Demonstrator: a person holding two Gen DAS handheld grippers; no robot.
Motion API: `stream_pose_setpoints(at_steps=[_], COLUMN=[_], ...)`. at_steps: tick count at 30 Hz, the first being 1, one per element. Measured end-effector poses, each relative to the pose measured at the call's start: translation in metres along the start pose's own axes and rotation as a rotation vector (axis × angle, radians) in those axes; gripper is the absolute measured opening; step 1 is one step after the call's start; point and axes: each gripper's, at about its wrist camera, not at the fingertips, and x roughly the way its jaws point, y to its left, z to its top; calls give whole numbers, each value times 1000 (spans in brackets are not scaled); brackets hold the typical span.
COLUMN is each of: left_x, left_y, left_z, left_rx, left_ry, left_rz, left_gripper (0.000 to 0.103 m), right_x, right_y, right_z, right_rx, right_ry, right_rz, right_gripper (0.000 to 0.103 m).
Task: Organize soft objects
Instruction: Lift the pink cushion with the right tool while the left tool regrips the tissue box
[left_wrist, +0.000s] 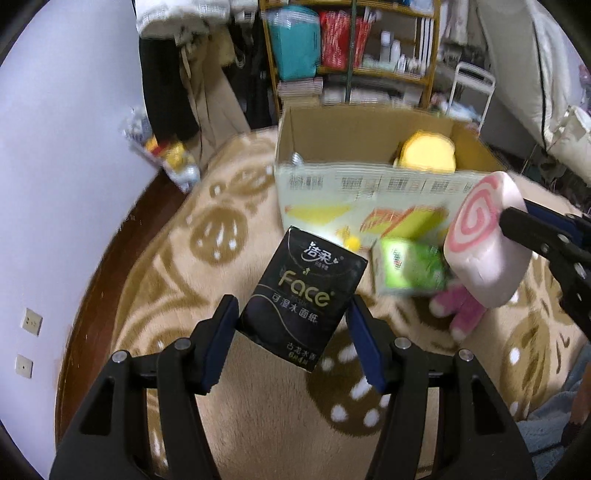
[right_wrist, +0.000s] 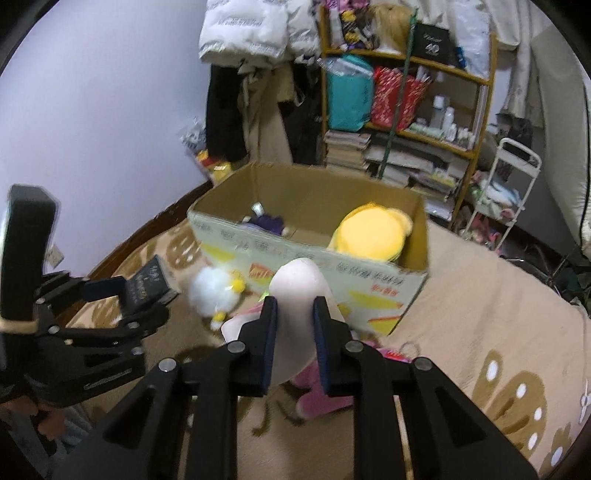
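My left gripper is shut on a black "Face" tissue pack, held above the rug in front of the cardboard box. My right gripper is shut on a pink swirl-roll cushion, which also shows at the right of the left wrist view. The open box holds a yellow plush and a purple item. On the rug lie a green tissue pack, a white fluffy plush and a pink plush.
A beige patterned rug covers the floor. A cluttered shelf stands behind the box, hanging clothes to its left and a white rack to its right. A white wall lies left.
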Motion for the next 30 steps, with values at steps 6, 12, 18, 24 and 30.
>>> stream_pose_setpoints(at_steps=[6,12,18,24,30], left_x=[-18,-13,23,41,59], left_y=[-4,-2,4,-3,-27], left_z=[10,18,7,-4,-13], left_rx=[15,-9,-72,-86,-17], left_ry=[-130,-133,14,96,164], left_rz=[-14,-85,-134,-166,-186], left_gripper=[53,44,44,67,83], right_x=[-22,-34,-27,-25,-22], right_y=[-13,-23,-33,-35,-34], right_z=[11,21,18,19,19], right_rx=[16,36,75,79,88], right_ry=[-105,-163,-132,-129,-121], right_rz=[-52,-81,-73,-69,-69], right_gripper=[20,20,20,20,20])
